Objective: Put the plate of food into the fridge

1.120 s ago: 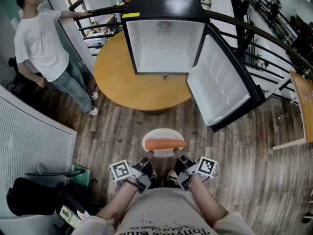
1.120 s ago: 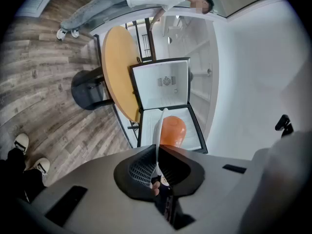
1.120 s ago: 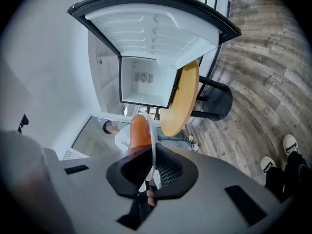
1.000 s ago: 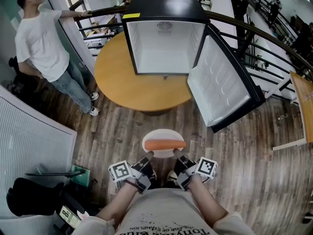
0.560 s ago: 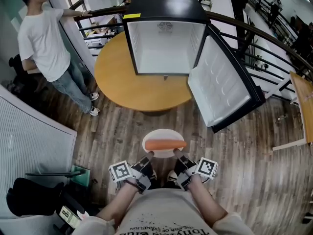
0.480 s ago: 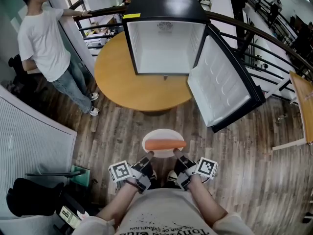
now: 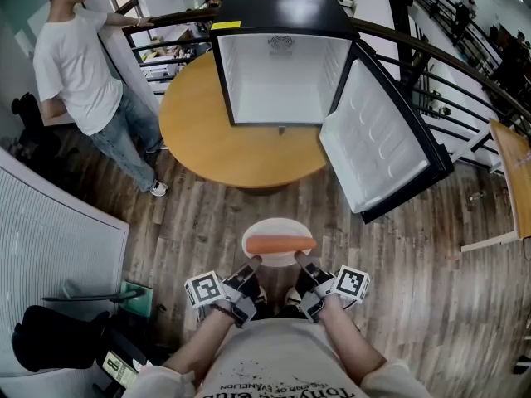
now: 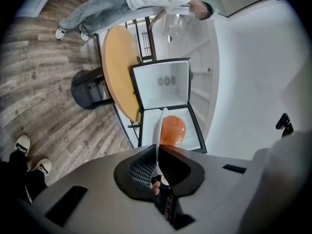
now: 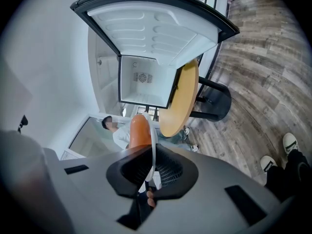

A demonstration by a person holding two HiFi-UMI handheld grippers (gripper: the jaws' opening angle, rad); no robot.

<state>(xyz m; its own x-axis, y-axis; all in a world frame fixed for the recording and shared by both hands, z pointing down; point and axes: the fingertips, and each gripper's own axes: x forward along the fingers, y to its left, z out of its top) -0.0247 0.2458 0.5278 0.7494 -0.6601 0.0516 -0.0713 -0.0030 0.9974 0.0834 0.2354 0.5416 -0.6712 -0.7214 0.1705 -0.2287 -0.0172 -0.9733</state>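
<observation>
Wood-plank flooring (image 7: 207, 222) covers the room, and a round orange-topped wooden table (image 7: 203, 135) stands at the far centre. On the table's far part sits a black compact fridge with a white interior (image 7: 278, 11). Its white-lined door (image 7: 377, 143) is swung fully open to the right, and the compartment shows bare white walls. A dark curved metal railing (image 7: 448, 65) runs behind the fridge toward the far right. A bystander in a white T-shirt and jeans (image 7: 79, 65) stands at the far left, beside the table. A white slatted panel (image 7: 50, 239) fills the near left.

The white oval plate (image 7: 278, 223) carries a single orange-red sausage-shaped piece of food (image 7: 280, 245) lying lengthwise from left to right. The plate hangs level above the floor, nearer than the table edge and well apart from the fridge.

The left gripper (image 7: 253, 262) has its jaws closed on the plate's near-left rim, and the right gripper (image 7: 300, 260) has its jaws closed on the near-right rim. In each gripper view the plate appears edge-on as a thin white line between the dark ribbed pads, with the food beyond them. The marker cubes (image 7: 204, 289) sit on the outer sides of the grippers.
</observation>
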